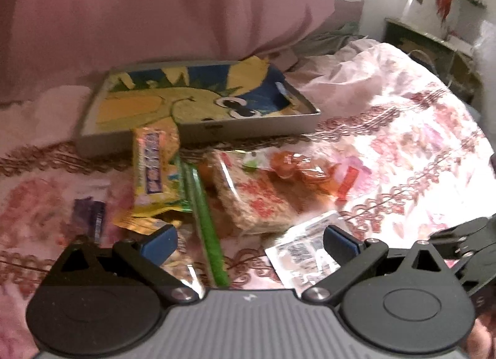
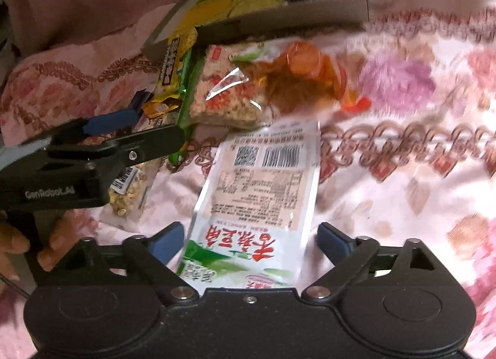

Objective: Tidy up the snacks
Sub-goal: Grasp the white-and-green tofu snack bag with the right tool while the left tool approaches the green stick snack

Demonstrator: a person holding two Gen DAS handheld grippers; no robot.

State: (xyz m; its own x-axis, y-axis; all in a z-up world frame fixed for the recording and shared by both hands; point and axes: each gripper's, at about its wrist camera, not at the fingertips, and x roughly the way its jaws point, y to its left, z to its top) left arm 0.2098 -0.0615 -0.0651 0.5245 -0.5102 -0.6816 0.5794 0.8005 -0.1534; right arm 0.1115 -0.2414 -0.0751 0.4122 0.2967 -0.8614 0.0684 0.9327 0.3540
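Two hand-held grippers low in frame, right gripper (image 2: 248, 242) jaws wide around a white snack pouch (image 2: 263, 179) without pinching it, left gripper (image 1: 248, 242) spread and empty above a green stick pack (image 1: 206, 219), rice cracker pack (image 2: 229, 95) mid-frame, shallow box (image 1: 198, 102) upper centre, floral bedspread (image 1: 403, 148).

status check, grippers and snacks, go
Both open, nothing gripped. Right gripper straddles the white packet, pads clear of it. Left gripper over the green stick. Box holds no snacks. Snacks piled, overlapping.
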